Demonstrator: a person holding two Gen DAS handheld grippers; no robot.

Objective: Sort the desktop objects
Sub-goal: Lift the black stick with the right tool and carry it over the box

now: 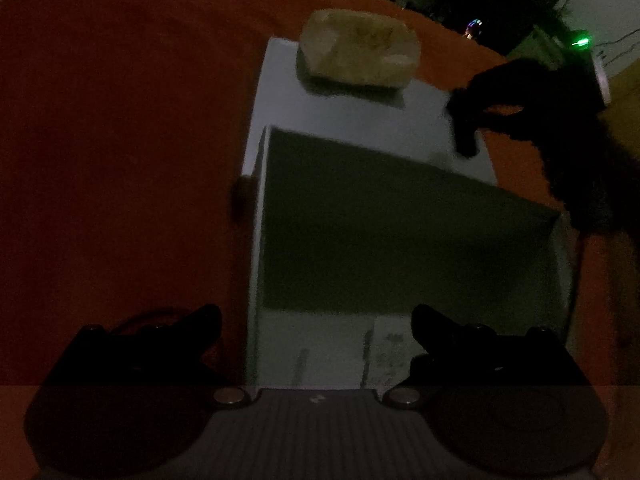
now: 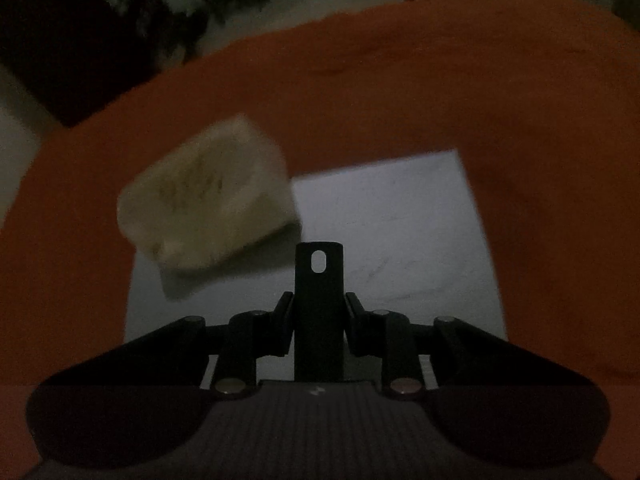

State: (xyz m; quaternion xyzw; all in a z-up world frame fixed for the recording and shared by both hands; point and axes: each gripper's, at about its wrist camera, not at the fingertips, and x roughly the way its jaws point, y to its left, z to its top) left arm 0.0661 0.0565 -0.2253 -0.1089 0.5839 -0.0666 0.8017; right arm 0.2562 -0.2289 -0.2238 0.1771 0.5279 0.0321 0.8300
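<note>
The scene is dim. A pale yellowish tissue pack [image 1: 360,52] lies at the far end of a white sheet [image 1: 360,116] on the orange cloth. A white box with a dark green top [image 1: 400,232] stands in front of my left gripper [image 1: 316,328], which is open wide above its near end. In the left wrist view my right gripper [image 1: 466,136] hangs over the sheet's right edge. In the right wrist view my right gripper [image 2: 319,312] is shut on a black upright object with a slot [image 2: 319,280], above the sheet [image 2: 400,220], with the tissue pack [image 2: 208,196] at left.
The orange cloth [image 1: 120,140] covers the table all around. The table's far edge [image 2: 280,40] borders a dark room with furniture. A green light [image 1: 580,40] glows at far right.
</note>
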